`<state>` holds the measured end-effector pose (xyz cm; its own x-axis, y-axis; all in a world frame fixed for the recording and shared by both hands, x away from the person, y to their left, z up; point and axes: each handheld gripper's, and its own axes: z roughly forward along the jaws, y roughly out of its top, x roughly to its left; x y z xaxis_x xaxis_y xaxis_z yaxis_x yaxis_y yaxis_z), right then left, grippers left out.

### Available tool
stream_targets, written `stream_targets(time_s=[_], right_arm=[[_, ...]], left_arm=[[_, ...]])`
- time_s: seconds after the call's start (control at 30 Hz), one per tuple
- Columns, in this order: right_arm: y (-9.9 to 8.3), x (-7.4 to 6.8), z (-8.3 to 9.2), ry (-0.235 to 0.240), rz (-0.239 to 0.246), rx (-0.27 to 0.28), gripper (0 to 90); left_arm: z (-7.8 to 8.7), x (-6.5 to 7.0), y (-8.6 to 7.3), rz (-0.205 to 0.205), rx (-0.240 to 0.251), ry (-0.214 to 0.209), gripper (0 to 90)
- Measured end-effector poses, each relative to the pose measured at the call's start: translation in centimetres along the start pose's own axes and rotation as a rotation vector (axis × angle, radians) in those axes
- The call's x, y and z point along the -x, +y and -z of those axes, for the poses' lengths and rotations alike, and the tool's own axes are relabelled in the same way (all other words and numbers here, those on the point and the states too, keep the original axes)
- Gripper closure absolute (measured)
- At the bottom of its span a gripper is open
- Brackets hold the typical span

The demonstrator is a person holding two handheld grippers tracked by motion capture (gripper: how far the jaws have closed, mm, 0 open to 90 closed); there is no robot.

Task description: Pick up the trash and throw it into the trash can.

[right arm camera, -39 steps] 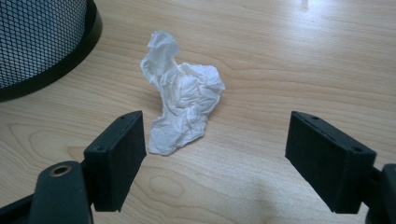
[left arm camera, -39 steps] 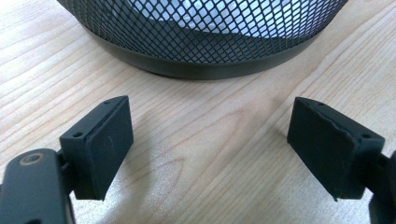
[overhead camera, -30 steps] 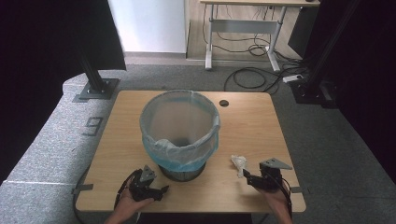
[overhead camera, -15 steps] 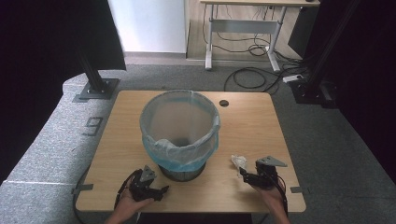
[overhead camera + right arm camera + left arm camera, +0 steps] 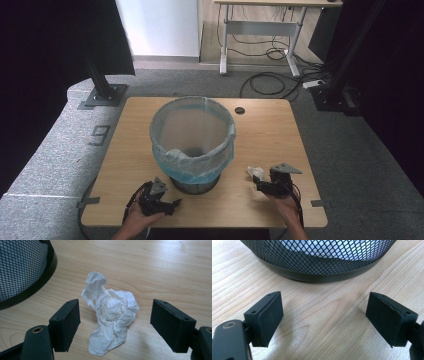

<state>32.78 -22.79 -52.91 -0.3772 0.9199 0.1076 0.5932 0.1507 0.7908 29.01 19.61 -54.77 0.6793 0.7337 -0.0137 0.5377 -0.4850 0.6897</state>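
Two grippers rest low on your desk (image 5: 260,135). Your right gripper (image 5: 113,322), jaws spread, flanks a crumpled white tissue (image 5: 110,323) without touching it. Just left stands the lined mesh bin (image 5: 192,142); your left gripper (image 5: 324,317), also spread, faces its base.

We note a light wood-grain table (image 5: 270,135) standing on grey carpet. A black mesh bin (image 5: 194,184) with a pale blue liner stands on it near the middle, toward the near edge. A crumpled white tissue (image 5: 110,315) lies on the bare wood just beside the bin's base. A small dark round cap (image 5: 240,110) sits near the far edge.
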Motion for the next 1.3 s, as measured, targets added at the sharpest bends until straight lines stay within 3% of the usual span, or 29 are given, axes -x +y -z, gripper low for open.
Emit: stream_targets(time_s=[0.63,0.87,1.07,1.3], right_arm=[[0.6,-0.3,-2.5,-0.009,-0.005,-0.027,23.6],[0.7,-0.1,-3.6,-0.009,-0.014,-0.045,27.9],[0.5,0.0,-3.9,-0.035,0.006,-0.060,35.6],[0.3,0.6,-3.5,-0.101,0.010,-0.066,54.4]], left_arm=[[0.0,0.0,0.0,-0.002,0.000,-0.001,14.2],[0.0,0.0,0.0,-0.003,-0.002,-0.003,14.2],[0.0,0.1,0.0,-0.004,-0.002,-0.004,14.2],[0.0,0.1,0.0,-0.006,-0.003,-0.005,14.2]])
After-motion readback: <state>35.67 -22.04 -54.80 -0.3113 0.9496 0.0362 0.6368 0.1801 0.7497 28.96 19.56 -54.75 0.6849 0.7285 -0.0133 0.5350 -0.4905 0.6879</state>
